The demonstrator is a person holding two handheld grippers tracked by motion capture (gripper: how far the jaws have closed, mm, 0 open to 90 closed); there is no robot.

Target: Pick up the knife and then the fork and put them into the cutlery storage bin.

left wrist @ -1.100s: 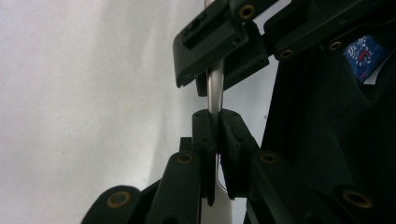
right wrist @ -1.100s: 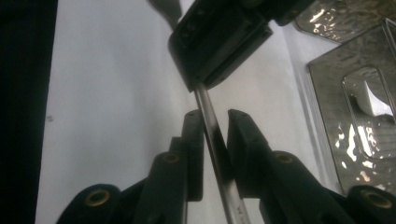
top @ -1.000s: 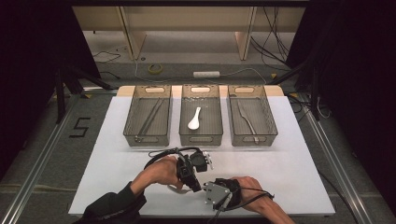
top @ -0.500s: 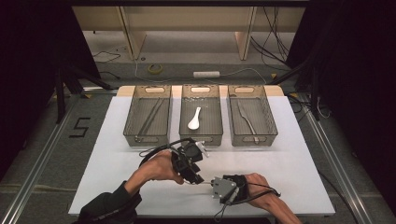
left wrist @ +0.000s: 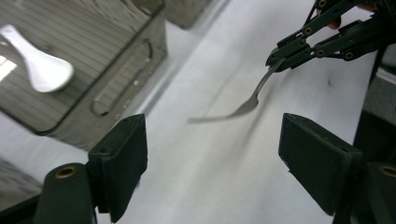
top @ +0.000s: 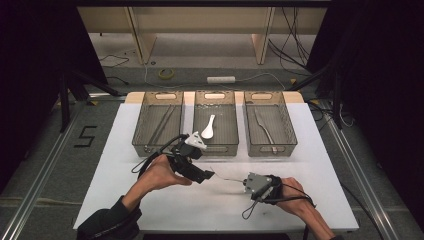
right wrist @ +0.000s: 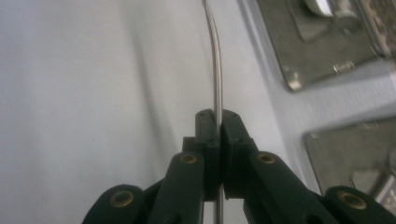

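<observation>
count: three clear, ribbed plastic bins stand in a row beyond both grippers, rectangular with slot handles. the left bin (top: 158, 122) holds thin dark sticks, number not readable; the middle bin (top: 216, 145) holds one white spoon (top: 208, 127), smooth and rounded; the right bin (top: 270, 145) holds one long metal utensil, type unclear. one white table (top: 125, 175), matte and flat, bears everything.

right gripper (top: 243, 182): its two black jaws are clamped tight on the handle of one fork (top: 225, 177), thin bright metal with a curved neck. the fork juts out from the jaw tips toward the left gripper, tines blurred, above the table surface.

left gripper (top: 211, 175): its jaws have just been opening and now stand wide apart, flat black pads showing, gripping nothing. the fork's tine end lies just ahead of them, clear of both pads. the middle bin sits just beyond this gripper.
</observation>
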